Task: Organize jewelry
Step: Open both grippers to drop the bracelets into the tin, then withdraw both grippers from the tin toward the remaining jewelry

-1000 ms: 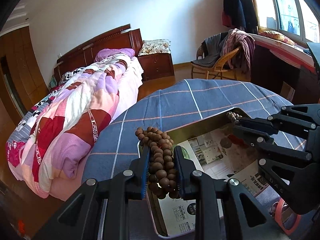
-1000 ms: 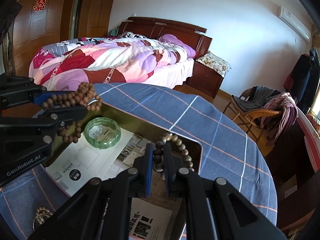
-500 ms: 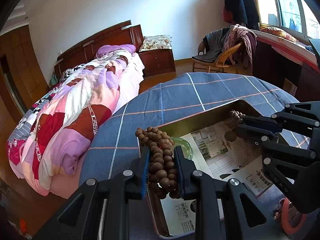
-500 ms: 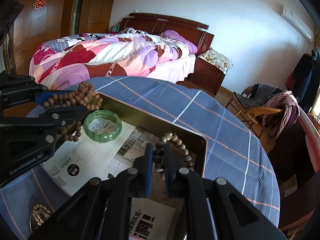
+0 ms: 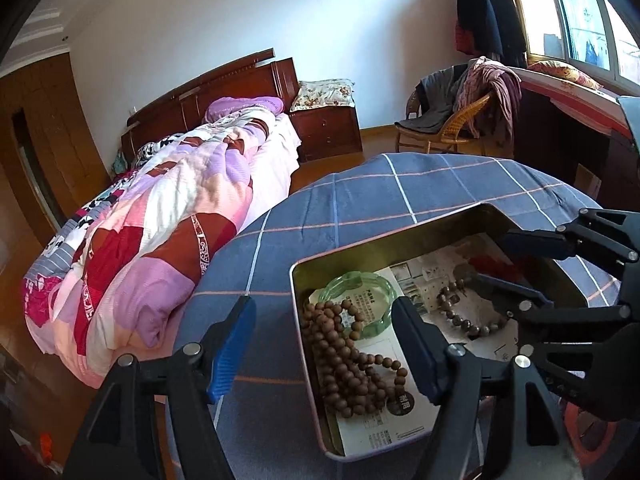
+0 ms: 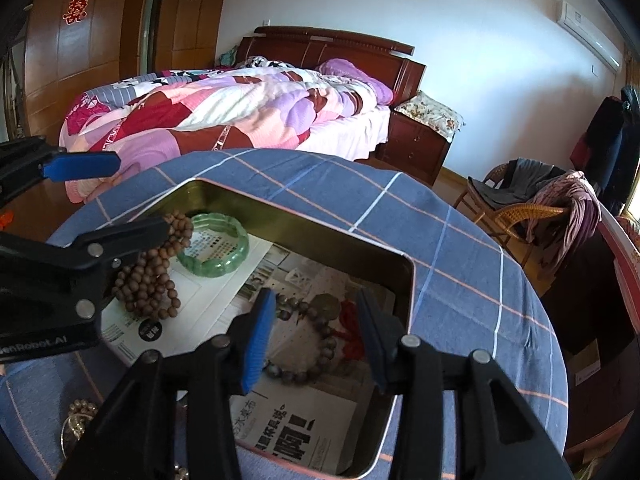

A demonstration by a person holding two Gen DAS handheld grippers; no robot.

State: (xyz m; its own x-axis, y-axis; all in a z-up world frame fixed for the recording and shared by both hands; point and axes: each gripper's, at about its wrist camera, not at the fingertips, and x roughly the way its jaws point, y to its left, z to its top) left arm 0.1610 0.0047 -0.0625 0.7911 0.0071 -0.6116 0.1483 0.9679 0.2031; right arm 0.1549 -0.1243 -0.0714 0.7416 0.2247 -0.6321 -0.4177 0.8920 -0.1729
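Observation:
A metal tin (image 5: 384, 242) (image 6: 328, 240) lined with printed paper sits on the blue checked tablecloth. A long string of brown wooden beads (image 5: 348, 360) (image 6: 148, 284) lies in its left end, partly over a green bangle (image 5: 356, 290) (image 6: 218, 246). A darker bead bracelet (image 5: 468, 312) (image 6: 316, 344) lies in the right end beside a red cord (image 6: 352, 332). My left gripper (image 5: 324, 344) is open above the brown beads. My right gripper (image 6: 316, 332) is open above the dark bracelet.
A pale bead bracelet (image 6: 80, 416) lies on the cloth left of the tin, and a pink-orange bangle (image 5: 588, 428) lies at its near right. A bed (image 5: 160, 216) stands beyond the round table's far edge, with a wicker chair (image 5: 452, 128) behind.
Both grippers have opened. The brown bead string has dropped from the left gripper into the tin, and the dark bracelet has dropped from the right gripper into the tin.

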